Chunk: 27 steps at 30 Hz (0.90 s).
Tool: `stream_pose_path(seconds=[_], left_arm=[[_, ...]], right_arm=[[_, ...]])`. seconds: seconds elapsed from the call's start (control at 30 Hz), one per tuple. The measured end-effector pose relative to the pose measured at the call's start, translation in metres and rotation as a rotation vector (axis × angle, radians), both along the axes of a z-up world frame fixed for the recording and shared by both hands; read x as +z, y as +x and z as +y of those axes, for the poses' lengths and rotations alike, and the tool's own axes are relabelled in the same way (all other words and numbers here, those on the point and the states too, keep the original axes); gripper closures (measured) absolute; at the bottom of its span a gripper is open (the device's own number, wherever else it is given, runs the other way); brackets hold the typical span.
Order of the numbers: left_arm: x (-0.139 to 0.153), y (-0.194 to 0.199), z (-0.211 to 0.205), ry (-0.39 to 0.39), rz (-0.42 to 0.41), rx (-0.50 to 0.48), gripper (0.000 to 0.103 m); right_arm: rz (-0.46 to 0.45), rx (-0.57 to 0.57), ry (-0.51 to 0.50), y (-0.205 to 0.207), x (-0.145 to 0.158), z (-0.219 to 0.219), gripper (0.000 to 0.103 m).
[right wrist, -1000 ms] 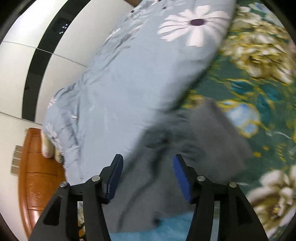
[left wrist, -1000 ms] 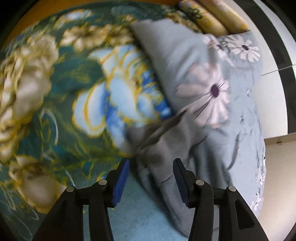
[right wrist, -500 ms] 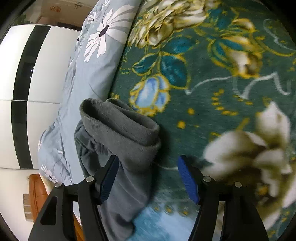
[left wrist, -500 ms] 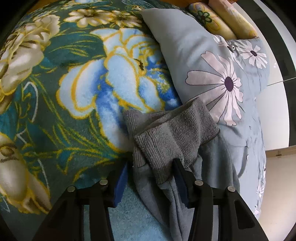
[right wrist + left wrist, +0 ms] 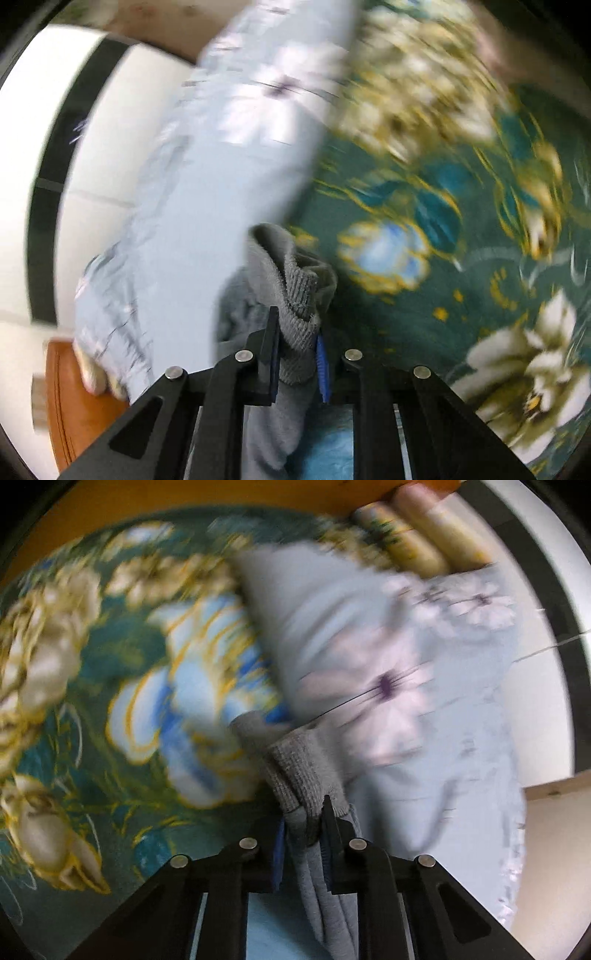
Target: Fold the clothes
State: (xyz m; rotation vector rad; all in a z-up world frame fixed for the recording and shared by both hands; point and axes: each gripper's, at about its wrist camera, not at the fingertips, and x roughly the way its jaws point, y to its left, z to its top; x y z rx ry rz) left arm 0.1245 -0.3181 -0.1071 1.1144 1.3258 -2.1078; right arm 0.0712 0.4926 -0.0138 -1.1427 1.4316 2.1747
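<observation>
Left gripper [image 5: 303, 843] clamped on the ribbed edge of the grey garment [image 5: 306, 775]; right gripper [image 5: 297, 363] pinching the same garment [image 5: 291, 291]. Bunched over the green floral blanket [image 5: 92, 672], just beside the pale blue pillow [image 5: 424, 709].

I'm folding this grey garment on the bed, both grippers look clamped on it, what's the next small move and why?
Probably lift and spread the two grippers apart: the left gripper and right gripper each pinch a bunched ribbed edge of the grey garment, which hangs crumpled over the floral blanket.

Home bedroom, floral teal blanket [image 5: 110, 657], daisy-print quilt [image 5: 424, 709], wooden headboard [image 5: 70, 398], white wardrobe [image 5: 96, 147]
</observation>
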Motion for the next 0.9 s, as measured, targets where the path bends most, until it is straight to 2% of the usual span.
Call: stream_pose_path(seconds=[0.1, 0.2, 0.27, 0.33, 0.4, 0.43, 0.5, 0.57, 0.63, 0.7, 0.77, 0.9], left_arm=[[0.046, 0.015, -0.009, -0.023, 0.117, -0.035, 0.086], [0.067, 0.037, -0.01, -0.087, 0.171, -0.075, 0.086], [0.046, 0.06, -0.01, -0.134, 0.109, -0.104, 0.086], [0.012, 0.079, -0.013, -0.099, 0.011, -0.072, 0.086], [-0.028, 0.092, -0.019, -0.004, -0.077, 0.0, 0.086], [-0.038, 0.098, -0.018, 0.015, -0.1, 0.023, 0.086], [-0.057, 0.11, -0.016, 0.051, -0.144, 0.068, 0.086], [-0.056, 0.11, -0.013, 0.025, -0.151, 0.046, 0.086], [-0.048, 0.102, -0.013, -0.019, -0.163, 0.002, 0.086], [-0.038, 0.097, -0.009, -0.047, -0.153, -0.023, 0.086], [-0.024, 0.09, -0.004, -0.099, -0.133, -0.056, 0.086], [0.018, 0.083, 0.026, -0.245, -0.069, -0.174, 0.086]], right_arm=[[0.057, 0.047, 0.03, 0.012, 0.024, -0.005, 0.086], [0.112, 0.095, 0.06, 0.024, 0.047, -0.01, 0.086], [0.066, 0.132, 0.082, 0.038, 0.028, -0.013, 0.086], [-0.062, 0.155, 0.057, 0.047, -0.011, -0.018, 0.086], [-0.165, 0.14, 0.042, 0.055, -0.043, -0.02, 0.085], [-0.213, 0.126, 0.033, 0.059, -0.057, -0.02, 0.085], [-0.235, 0.077, -0.002, 0.067, -0.071, -0.018, 0.085], [-0.202, 0.061, -0.027, 0.07, -0.066, -0.016, 0.084], [-0.221, 0.096, 0.013, 0.066, -0.055, -0.02, 0.079], [-0.25, 0.12, 0.074, 0.063, -0.044, -0.024, 0.07], [-0.266, 0.124, 0.128, 0.066, -0.034, -0.027, 0.055], [-0.259, 0.117, 0.166, 0.084, -0.021, -0.035, 0.054]])
